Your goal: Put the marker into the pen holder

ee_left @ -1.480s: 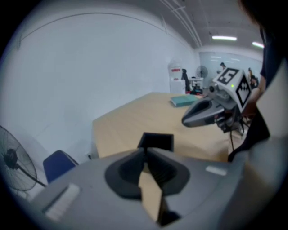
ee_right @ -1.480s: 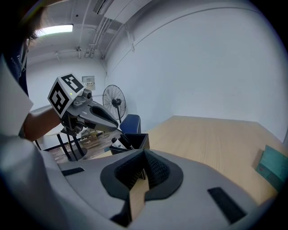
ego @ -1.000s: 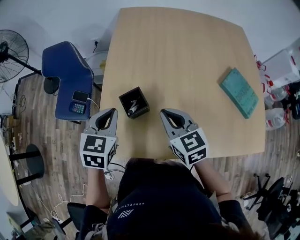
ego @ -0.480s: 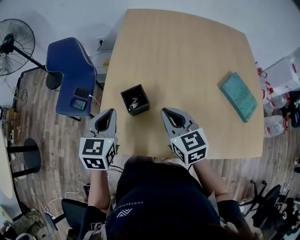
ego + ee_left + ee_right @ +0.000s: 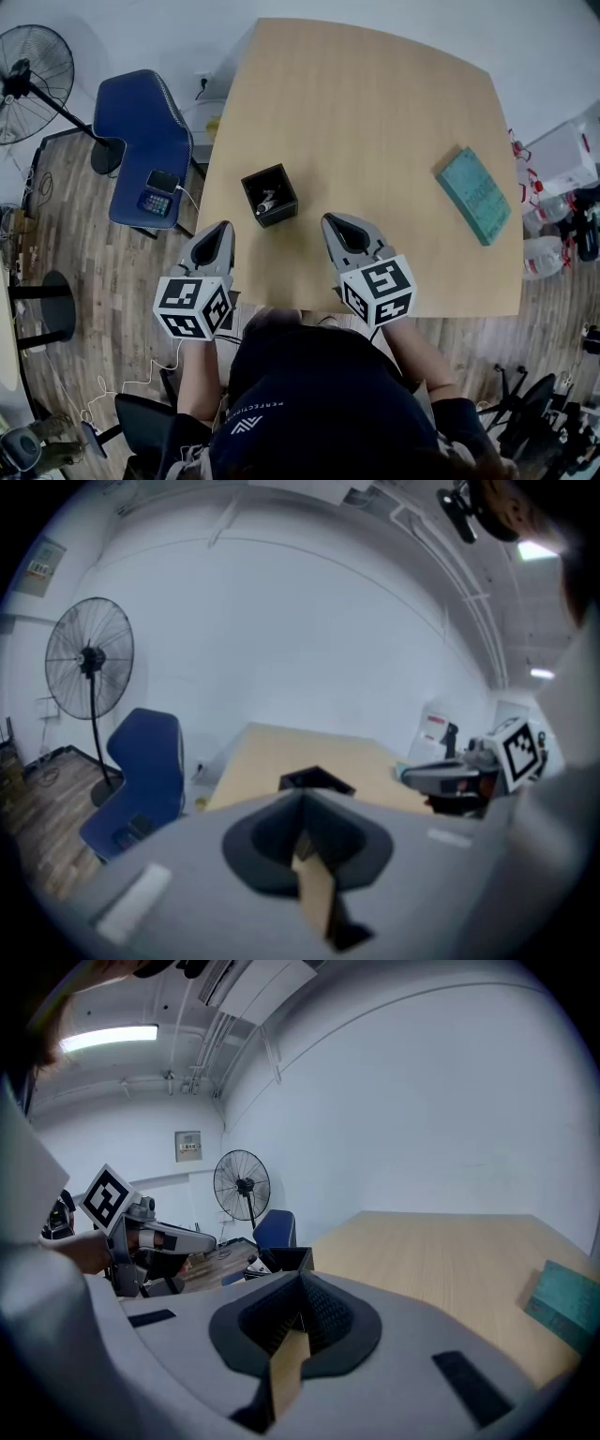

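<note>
The marker [image 5: 265, 202] already lies inside the black pen holder [image 5: 269, 195], a pale shaft leaning in its open top, so the task looks finished or in its last beat, with no carrying step left.

The left hand-held gripper [image 5: 221, 230] has its jaws closed tip to tip with nothing between them, as its own view confirms. The right hand-held gripper [image 5: 332, 225] is likewise closed and empty. Both sit over the near edge of the tabletop [image 5: 375, 122].

The pen holder stands just ahead of the left hand-held gripper and a little to its right. From the right hand-held gripper it is ahead and off to the left, apart from both tips. A teal book [image 5: 476, 195] lies well off to the right of the right hand-held gripper and plays no part here.

The next move calls for little. If the marker needs seating deeper, either gripper would have to open and reach forward over the holder; otherwise both can simply hold clear without knocking it.
</note>
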A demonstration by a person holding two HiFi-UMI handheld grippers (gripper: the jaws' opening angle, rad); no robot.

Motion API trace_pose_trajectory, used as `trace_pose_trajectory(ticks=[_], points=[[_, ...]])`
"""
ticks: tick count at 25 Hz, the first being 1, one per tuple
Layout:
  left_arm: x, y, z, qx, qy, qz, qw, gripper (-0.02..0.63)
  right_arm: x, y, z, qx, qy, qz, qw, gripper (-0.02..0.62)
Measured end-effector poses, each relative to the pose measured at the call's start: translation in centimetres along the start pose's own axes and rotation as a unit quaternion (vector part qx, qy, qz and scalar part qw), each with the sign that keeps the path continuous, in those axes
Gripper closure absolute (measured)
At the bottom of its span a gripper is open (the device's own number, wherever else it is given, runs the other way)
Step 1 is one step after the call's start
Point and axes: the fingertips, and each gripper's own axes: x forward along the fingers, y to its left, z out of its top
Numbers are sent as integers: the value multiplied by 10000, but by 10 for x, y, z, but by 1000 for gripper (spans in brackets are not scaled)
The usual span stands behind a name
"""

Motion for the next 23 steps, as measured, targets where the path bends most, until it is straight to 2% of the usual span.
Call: trace_pose_trajectory(ticks=[9, 23], points=[[-5, -1, -8, -104, 30, -26, 9999, 598, -2, 2, 2, -35, -7, 5, 10000, 595], [-5, -4, -9, 30, 152, -82, 9998, 598, -3, 5, 4, -93, 24, 56, 9999, 595]])
